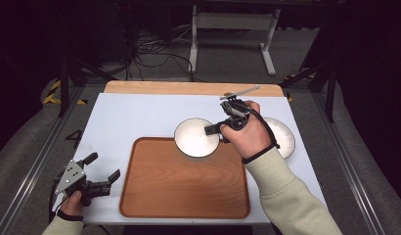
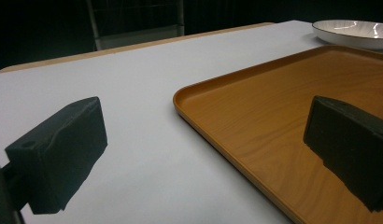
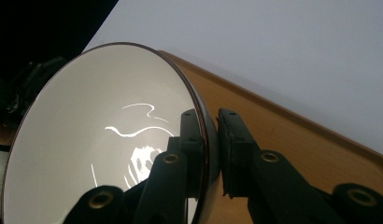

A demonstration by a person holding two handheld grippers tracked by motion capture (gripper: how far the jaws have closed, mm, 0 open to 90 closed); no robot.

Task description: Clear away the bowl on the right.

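Right gripper (image 3: 210, 154) had its jaws clamped on the white bowl (image 3: 101, 140) rim, bowl over the wooden tray (image 1: 184, 181) corner. Left gripper (image 1: 101, 171) sat spread wide, holding nothing. Likely next: lower and release onto the tray.

My right gripper (image 1: 214, 129) pinches the bowl (image 1: 196, 138) by its rim over the tray's (image 1: 184, 183) far edge. A plate (image 1: 284, 137) lies right of it. My left gripper (image 1: 101, 172) sits just left of the tray.

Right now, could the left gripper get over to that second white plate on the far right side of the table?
Probably not easily: the left gripper sits open at the near left corner, and the tray, the right hand and its held bowl lie between it and that plate.
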